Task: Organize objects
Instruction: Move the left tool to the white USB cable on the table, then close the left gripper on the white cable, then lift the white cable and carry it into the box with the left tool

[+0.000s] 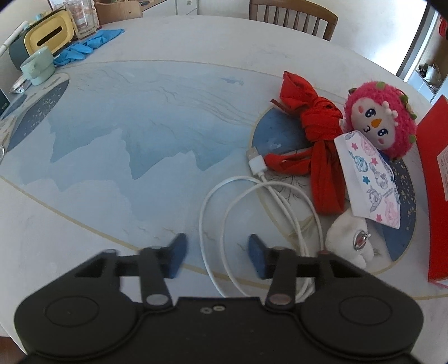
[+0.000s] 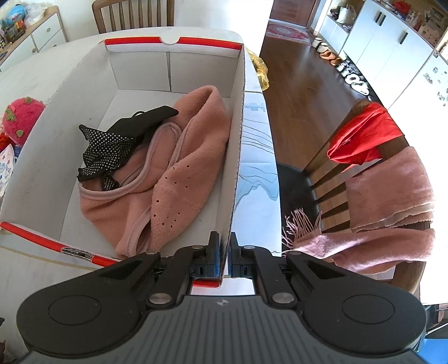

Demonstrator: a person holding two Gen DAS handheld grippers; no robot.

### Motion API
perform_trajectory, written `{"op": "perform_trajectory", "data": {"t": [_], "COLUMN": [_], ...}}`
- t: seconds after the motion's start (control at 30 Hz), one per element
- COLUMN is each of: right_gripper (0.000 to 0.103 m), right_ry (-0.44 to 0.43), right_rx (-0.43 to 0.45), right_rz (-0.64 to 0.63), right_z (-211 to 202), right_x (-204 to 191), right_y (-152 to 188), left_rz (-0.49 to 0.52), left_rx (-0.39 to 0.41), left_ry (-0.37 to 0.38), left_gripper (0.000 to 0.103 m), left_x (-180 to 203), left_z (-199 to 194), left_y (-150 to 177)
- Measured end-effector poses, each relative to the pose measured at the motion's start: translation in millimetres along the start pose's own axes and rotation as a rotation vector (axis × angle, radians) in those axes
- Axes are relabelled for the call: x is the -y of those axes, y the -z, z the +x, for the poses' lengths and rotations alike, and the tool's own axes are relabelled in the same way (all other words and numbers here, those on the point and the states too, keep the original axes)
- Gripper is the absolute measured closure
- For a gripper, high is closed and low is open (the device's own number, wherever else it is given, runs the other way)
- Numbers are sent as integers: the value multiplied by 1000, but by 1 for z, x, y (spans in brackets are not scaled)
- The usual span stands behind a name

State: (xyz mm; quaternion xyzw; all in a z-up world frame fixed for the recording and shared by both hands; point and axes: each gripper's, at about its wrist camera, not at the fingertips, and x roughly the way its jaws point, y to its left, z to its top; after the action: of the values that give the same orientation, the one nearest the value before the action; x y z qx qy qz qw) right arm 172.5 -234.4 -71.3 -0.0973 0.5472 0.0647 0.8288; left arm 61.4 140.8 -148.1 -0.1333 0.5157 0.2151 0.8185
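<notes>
On the far left of the table (image 1: 117, 196), in the left wrist view, a yellow tissue box (image 1: 47, 35), a pale green mug (image 1: 37, 65) and a crumpled blue cloth (image 1: 88, 47) sat near the edge. The tabletop was pale, printed with a blue mountain scene and dark round patches. A wooden chair (image 1: 296, 16) stood at the far side.

Centre: left gripper (image 1: 217, 256) pointed steeply down, jaws partway apart. One strand of a looped white USB cable (image 1: 212, 212) lay between the blue pads; no pad pressing on it could be seen.

Right of the cable: knotted red fabric (image 1: 316, 134), a pink plush doll (image 1: 380, 120), a star-print packet (image 1: 366, 176) leaning on it, a small white plush (image 1: 350, 238) nearest the camera. A red box side (image 1: 434, 179) rose at the right edge.

Right wrist view, left to right: the doll again, outside the box; then the open cardboard box (image 2: 84, 72), white within, red-trimmed. Inside lay a pink fleece garment (image 2: 182, 168) with a black dotted piece (image 2: 109, 148) on top. Right gripper (image 2: 224, 252) was clamped narrowly on the box's near right wall. Beyond the table edge: dark wood floor (image 2: 302, 92), a chair (image 2: 322, 179) draped with a pink scarf (image 2: 386, 201) and a red cloth (image 2: 361, 140), white cabinets (image 2: 386, 47), shoes along the wall.
</notes>
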Motion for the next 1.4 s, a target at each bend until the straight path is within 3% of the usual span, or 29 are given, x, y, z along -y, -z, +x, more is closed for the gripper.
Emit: {"op": "perform_trajectory", "data": {"t": [0.07, 0.17, 0.37, 0.83, 1.23, 1.4], "right_gripper": [97, 97, 97, 97, 96, 96], "right_ry": [-5, -14, -29, -85, -125, -136], "right_rx": [0, 0, 10, 28, 38, 39], "right_rz": [-2, -1, -3, 23, 22, 20], "right_z": [0, 0, -3, -7, -7, -7], "right_x": [0, 1, 3, 12, 18, 19], "right_y": [0, 0, 1, 5, 7, 7], "left_rz": [10, -5, -52, 1, 37, 120], "left_rx": [1, -1, 14, 131, 213, 279], "left_ry": [5, 22, 18, 34, 198, 284], "left_gripper": [91, 100, 103, 103, 103, 103], "left_x": [3, 3, -4, -3, 32, 68], "left_z": [-2, -2, -13, -86, -149, -175], "left_y": [-1, -1, -3, -9, -24, -38]}}
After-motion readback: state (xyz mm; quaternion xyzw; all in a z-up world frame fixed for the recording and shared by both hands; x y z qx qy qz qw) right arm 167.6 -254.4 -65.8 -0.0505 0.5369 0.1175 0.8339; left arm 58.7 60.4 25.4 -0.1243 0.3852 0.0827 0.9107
